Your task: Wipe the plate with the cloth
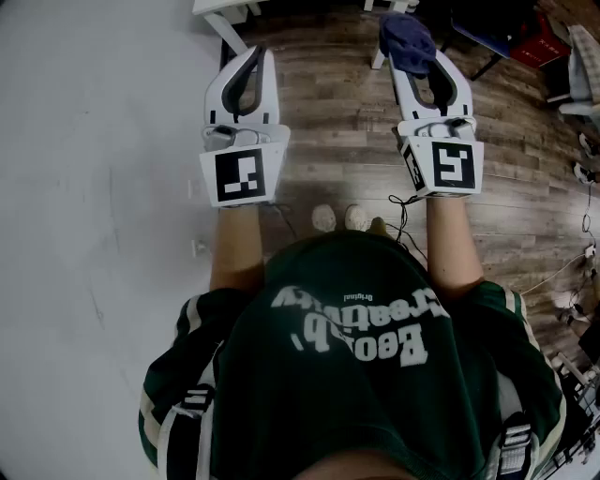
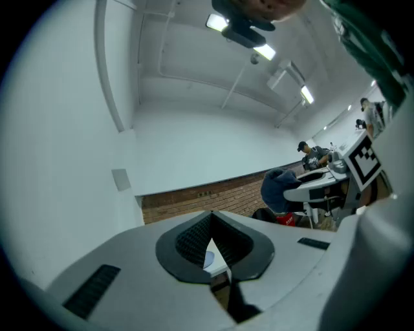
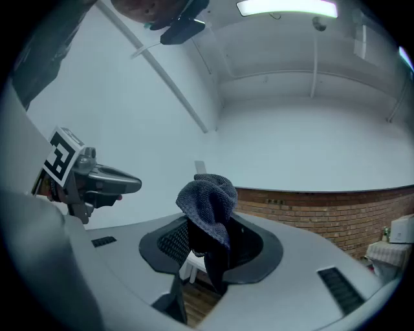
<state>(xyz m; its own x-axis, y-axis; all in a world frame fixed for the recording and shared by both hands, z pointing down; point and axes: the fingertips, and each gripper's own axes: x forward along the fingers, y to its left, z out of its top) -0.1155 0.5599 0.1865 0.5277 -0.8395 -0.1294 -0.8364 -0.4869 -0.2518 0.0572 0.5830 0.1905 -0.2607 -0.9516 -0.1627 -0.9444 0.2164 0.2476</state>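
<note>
I stand over a wood floor with both grippers held out in front. The dark blue cloth point(image 1: 408, 39) is bunched at the tip of my right gripper point(image 1: 413, 54), whose jaws are shut on it. In the right gripper view the cloth point(image 3: 207, 202) rises in a lump between the black pads. My left gripper point(image 1: 259, 54) is shut with nothing in it. Through the slit of its jaws in the left gripper view shows a bit of white table point(image 2: 215, 261) with a pale round thing on it, too small to name. The cloth point(image 2: 278, 187) hangs to that view's right.
A white wall point(image 1: 94, 187) fills the left. A white table's edge and leg point(image 1: 225, 19) stand just ahead of the left gripper. A red box point(image 1: 536, 42), furniture and cables point(image 1: 572, 272) lie to the right. A seated person point(image 2: 314, 155) is far off.
</note>
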